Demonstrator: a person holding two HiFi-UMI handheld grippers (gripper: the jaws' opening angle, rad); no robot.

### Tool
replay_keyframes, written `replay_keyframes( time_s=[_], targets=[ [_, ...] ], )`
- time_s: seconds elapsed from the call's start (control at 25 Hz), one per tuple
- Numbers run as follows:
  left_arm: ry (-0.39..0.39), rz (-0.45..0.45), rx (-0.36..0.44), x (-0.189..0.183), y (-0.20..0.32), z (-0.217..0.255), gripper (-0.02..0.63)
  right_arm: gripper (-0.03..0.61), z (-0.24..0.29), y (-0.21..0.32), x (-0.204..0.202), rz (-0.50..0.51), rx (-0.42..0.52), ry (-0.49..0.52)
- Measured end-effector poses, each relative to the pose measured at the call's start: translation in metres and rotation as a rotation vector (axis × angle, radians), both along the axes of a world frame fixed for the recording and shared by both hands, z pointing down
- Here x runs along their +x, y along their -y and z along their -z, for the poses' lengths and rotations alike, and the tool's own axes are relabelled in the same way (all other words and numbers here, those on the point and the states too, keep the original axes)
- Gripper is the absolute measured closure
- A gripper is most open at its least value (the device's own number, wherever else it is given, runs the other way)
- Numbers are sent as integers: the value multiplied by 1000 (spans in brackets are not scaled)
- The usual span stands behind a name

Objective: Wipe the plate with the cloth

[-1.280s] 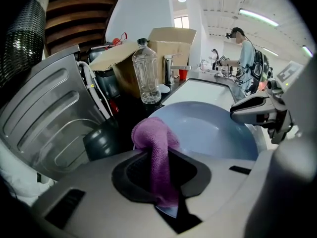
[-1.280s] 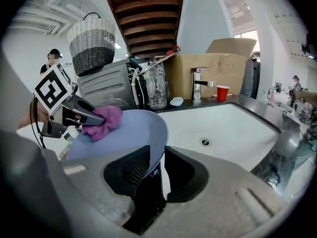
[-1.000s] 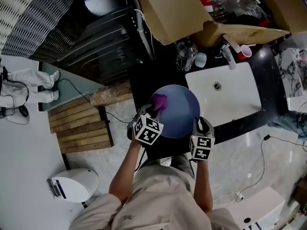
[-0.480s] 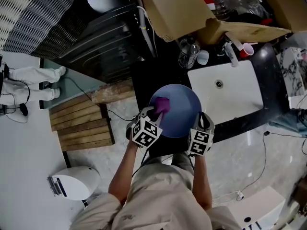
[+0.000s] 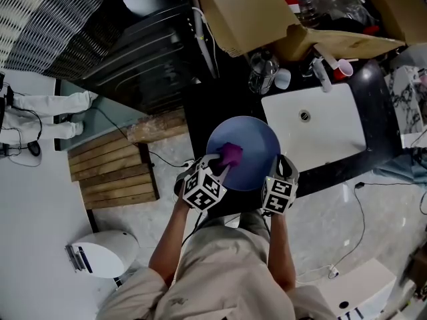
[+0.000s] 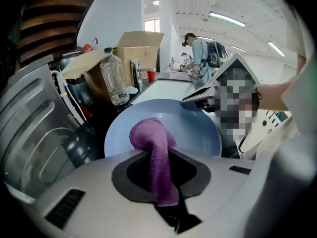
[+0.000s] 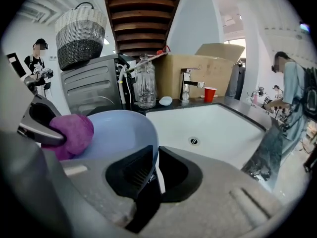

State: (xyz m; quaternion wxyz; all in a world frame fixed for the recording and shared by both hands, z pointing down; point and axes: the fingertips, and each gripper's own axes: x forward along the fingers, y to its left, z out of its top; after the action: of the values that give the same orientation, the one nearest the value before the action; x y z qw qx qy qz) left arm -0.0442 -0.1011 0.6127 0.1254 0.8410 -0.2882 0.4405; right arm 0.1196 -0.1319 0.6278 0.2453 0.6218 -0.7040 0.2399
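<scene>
The left gripper (image 6: 157, 180) is clamping the purple cloth (image 6: 152, 148). The left gripper view is showing the fabric running up out of the closed jaws and bunching into a wad that is pressing on the inside of the pale blue plate (image 6: 193, 128). The right gripper (image 7: 155, 168) is pinching the plate's near rim, with its jaws narrowed onto the thin edge. Only the right gripper view is making that grip plain. The head view is showing just the marker cube sitting at the plate's lower right edge.

The head view is giving the layout that the other two are missing. The plate is being held in front of the person, over the dark counter edge and just beside the white sink (image 5: 320, 129), with the cloth lying left of the plate's centre. A slatted wooden panel (image 5: 113, 175) is lying on the floor to the left.

The right gripper view is looking across the sink to a faucet (image 7: 187, 89), a red cup (image 7: 210, 94) and a clear bottle (image 7: 145, 87) in front of a cardboard box (image 7: 213, 63), with a woven basket (image 7: 79, 31) sitting higher at the left. The left gripper view is catching a person (image 6: 199, 53) standing well behind the counter
</scene>
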Motion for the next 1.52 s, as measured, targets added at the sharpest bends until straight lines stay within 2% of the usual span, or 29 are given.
replay_keyframes(
  time_s=[0.44, 0.96, 1.52],
  targets=[
    [-27, -89, -50, 12, -21, 0, 552, 517, 17, -6, -3, 36, 57, 69],
    [-28, -214, -131, 45, -43, -6, 552, 517, 12, -22, 10, 42, 16, 81],
    [-30, -273, -171, 80, -50, -13, 552, 517, 9, -22, 10, 74, 8, 139]
  ],
)
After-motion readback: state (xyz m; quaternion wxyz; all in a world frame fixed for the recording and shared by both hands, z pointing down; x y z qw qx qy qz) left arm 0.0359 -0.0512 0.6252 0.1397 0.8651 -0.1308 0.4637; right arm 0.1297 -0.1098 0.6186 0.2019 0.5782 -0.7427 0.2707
